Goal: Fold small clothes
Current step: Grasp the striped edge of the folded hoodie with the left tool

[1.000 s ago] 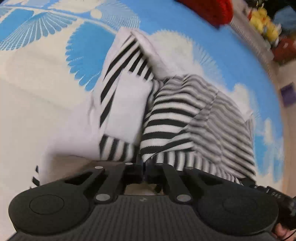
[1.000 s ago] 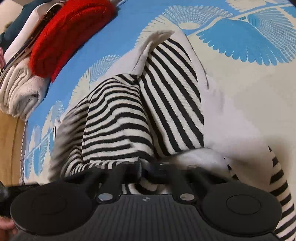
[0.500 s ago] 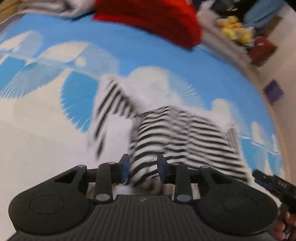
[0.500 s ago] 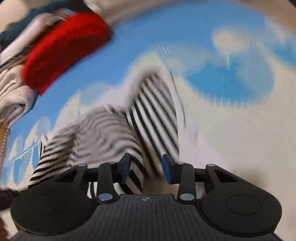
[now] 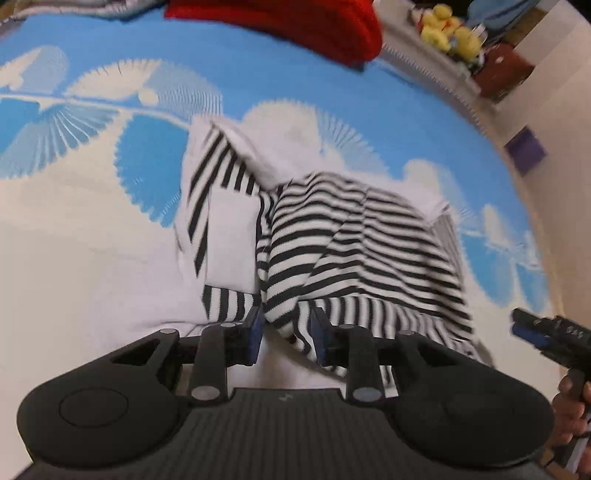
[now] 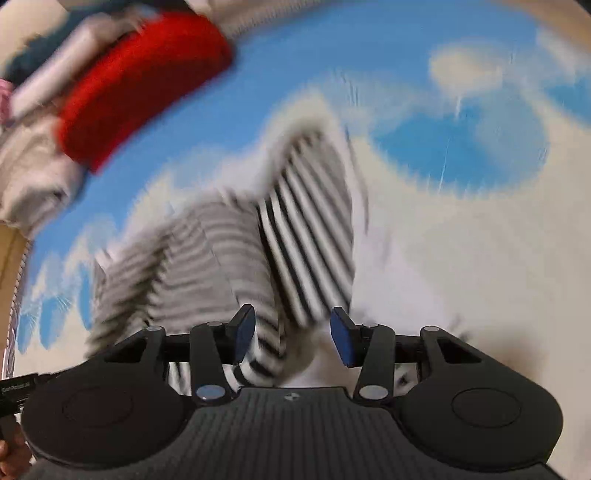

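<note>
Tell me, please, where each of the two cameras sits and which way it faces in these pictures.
Left wrist: sits on the left claw, looking forward and down along its open fingers at the striped garment on the blue and white blanket; the other claw and a bit of hand show at right.
Right wrist: sits on the right claw, open, facing the same garment from the opposite side; heavily blurred.
Shared: the garment, the blanket and the red knit beyond.

Blue-and-cream patterned bedspread (image 5: 92, 236) carrying clothes.
A striped garment (image 5: 354, 251) lies mid-spread; a red knit (image 5: 295, 22) sits at the far edge.
</note>
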`<state>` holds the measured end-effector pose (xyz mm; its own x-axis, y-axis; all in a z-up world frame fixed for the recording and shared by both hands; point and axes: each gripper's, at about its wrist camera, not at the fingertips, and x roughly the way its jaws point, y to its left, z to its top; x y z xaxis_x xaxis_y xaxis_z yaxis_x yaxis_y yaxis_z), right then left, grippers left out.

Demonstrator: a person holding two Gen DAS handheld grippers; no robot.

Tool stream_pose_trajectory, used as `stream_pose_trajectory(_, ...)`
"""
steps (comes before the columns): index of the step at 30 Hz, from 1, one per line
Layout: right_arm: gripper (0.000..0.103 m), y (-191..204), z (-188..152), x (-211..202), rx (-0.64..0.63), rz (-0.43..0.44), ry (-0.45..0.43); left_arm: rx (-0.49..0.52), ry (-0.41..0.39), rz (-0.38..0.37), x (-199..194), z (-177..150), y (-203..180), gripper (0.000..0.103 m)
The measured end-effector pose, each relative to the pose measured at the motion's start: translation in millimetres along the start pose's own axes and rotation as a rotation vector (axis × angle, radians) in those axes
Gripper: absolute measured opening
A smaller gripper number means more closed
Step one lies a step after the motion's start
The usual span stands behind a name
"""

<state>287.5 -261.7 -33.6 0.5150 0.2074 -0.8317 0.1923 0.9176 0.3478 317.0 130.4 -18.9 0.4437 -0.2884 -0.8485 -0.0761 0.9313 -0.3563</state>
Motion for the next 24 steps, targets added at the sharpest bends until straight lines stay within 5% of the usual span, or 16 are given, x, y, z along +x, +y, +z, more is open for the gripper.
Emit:
stream_pose_trajectory(7, 0.051, -43, -12, -117, 0.006, -0.009, -0.171, 0.068, -0.081, -0.004, -102, -62, 15, 0.032)
stream_pose_trajectory(11, 0.051, -78, -49, -157, 0.039, -0.063, -0.190, 0.007, -0.061, 0.074, -113, -104, 45, 0.032)
stream_pose_trajectory(16, 0.051, -114, -103, -162, 0.084, -0.107, -0.147, -0.195, -0.001, 0.046, -105, -146, 85, 0.032)
stream_pose_trajectory(24, 0.051, -137, -137, -120, 0.142, -0.153, 0.004, -0.261, 0.027, 0.100, -85, -179, 100, 0.038)
